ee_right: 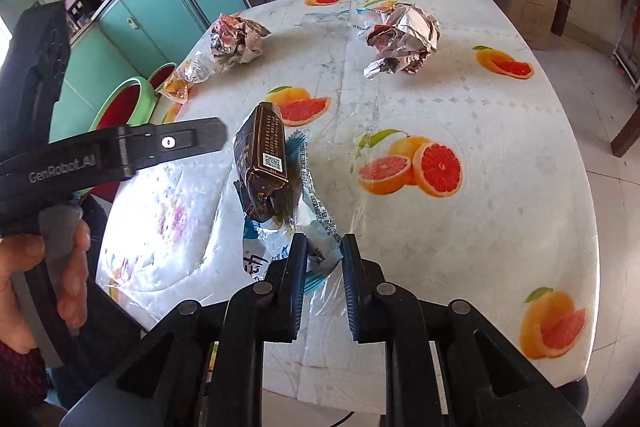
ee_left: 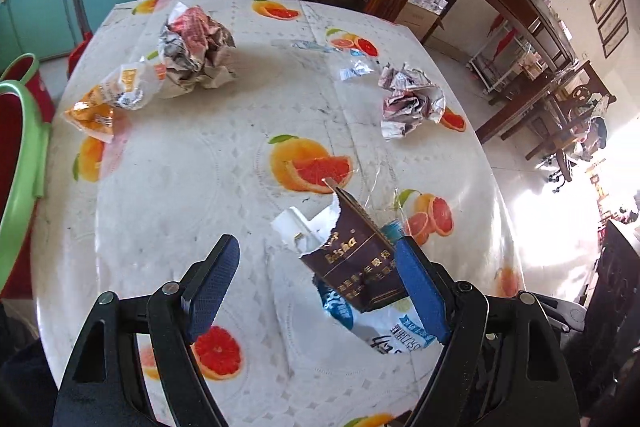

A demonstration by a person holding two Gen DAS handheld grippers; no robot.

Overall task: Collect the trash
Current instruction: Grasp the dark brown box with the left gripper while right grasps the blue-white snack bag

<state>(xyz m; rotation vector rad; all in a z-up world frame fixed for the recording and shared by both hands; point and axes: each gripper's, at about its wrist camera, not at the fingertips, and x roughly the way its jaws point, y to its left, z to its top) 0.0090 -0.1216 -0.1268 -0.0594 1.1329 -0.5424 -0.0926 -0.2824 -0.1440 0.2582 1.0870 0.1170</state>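
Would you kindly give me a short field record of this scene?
table: fruit-print cloth
trash: brown box, tilted, on blue wrapper; two paper balls; orange packet
bin: green, beside table
left gripper: open wide, box by one pad
right gripper: open, astride wrapper's edge

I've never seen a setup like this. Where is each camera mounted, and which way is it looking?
Left wrist view: sits behind the left gripper, looking forward and down across the table; its open blue fingers show, with the brown packet between them.
Right wrist view: sits behind the right gripper, looking down over the same table from the near edge; its fingers straddle a blue-white wrapper, and the person's left hand shows.
Shared: brown packet, two crumpled paper balls, orange wrapper, green bin.
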